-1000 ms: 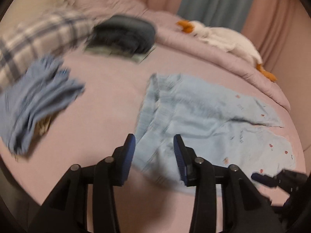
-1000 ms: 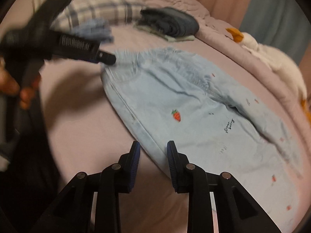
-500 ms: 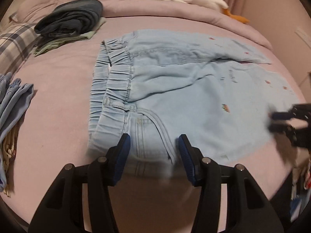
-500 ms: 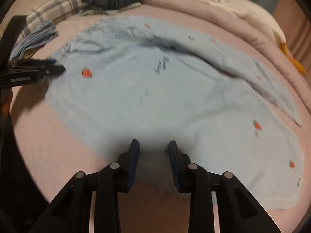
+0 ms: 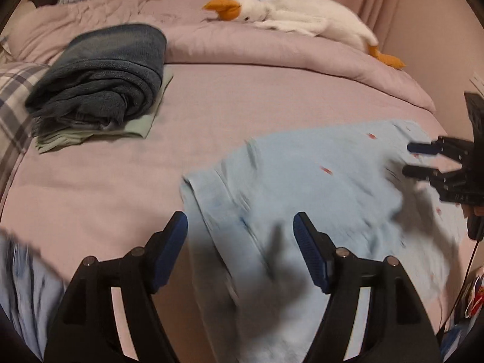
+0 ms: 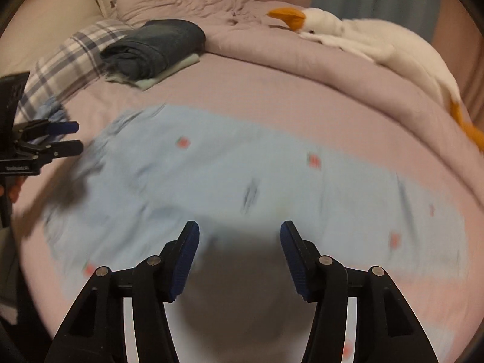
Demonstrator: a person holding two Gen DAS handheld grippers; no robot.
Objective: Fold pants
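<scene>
Light blue pants [image 5: 317, 190] with small red strawberry prints lie on the pink bed, folded lengthwise into one long strip [image 6: 242, 178]. My left gripper [image 5: 240, 233] is open and empty, just above the waistband end. My right gripper [image 6: 239, 239] is open and empty over the near edge of the legs. Each gripper shows in the other's view, the right gripper [image 5: 423, 158] at the right and the left gripper [image 6: 65, 136] at the left. The pants are motion-blurred.
A folded dark blue garment [image 5: 99, 75] on a green one sits at the back left. A plaid pillow [image 6: 66, 63] is on the left. A white goose plush [image 5: 299, 15] lies on the rolled pink duvet [image 5: 272, 51]. A blue cloth [image 5: 21, 278] is at lower left.
The pants went from spread flat with both legs side by side to folded lengthwise. Both grippers opened wider and now sit back from the fabric.
</scene>
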